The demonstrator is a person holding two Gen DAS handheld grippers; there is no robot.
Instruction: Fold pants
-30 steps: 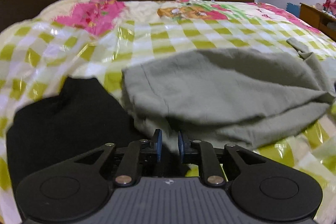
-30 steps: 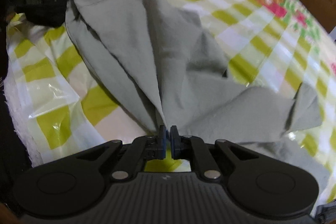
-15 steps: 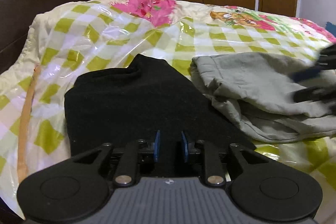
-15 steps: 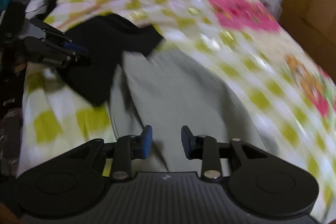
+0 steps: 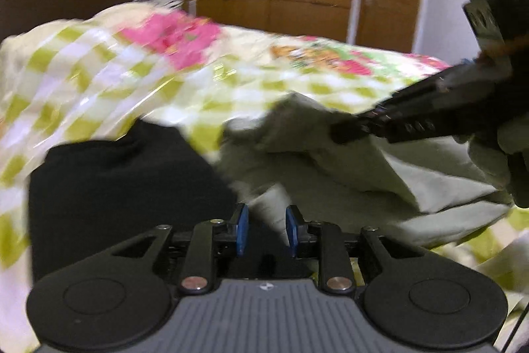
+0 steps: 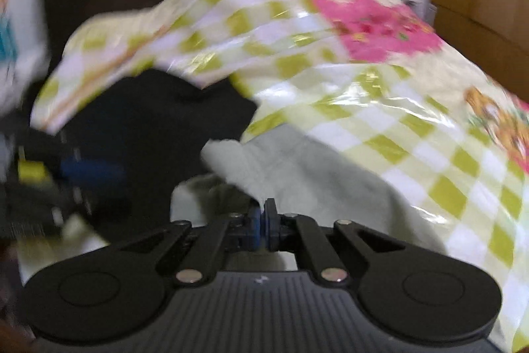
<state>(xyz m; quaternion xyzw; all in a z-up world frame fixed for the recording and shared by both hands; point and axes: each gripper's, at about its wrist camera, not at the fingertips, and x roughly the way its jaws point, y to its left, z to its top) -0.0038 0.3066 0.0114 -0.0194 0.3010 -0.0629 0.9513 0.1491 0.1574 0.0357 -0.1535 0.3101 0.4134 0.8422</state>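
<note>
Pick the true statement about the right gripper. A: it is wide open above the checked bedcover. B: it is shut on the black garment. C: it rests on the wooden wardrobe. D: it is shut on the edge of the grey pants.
D: in the right wrist view the right gripper has its blue pads together with a fold of the grey pants pinched at their tips; the black garment lies apart, off to the left.

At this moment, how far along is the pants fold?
Done: the grey pants lie bunched in layers on the checked bedspread, beside a black garment. In hand: the right tongs are shut on a fold of the pants; the left tongs, jaws opening, hold nothing. Left: flattening and squaring the layers.
</note>
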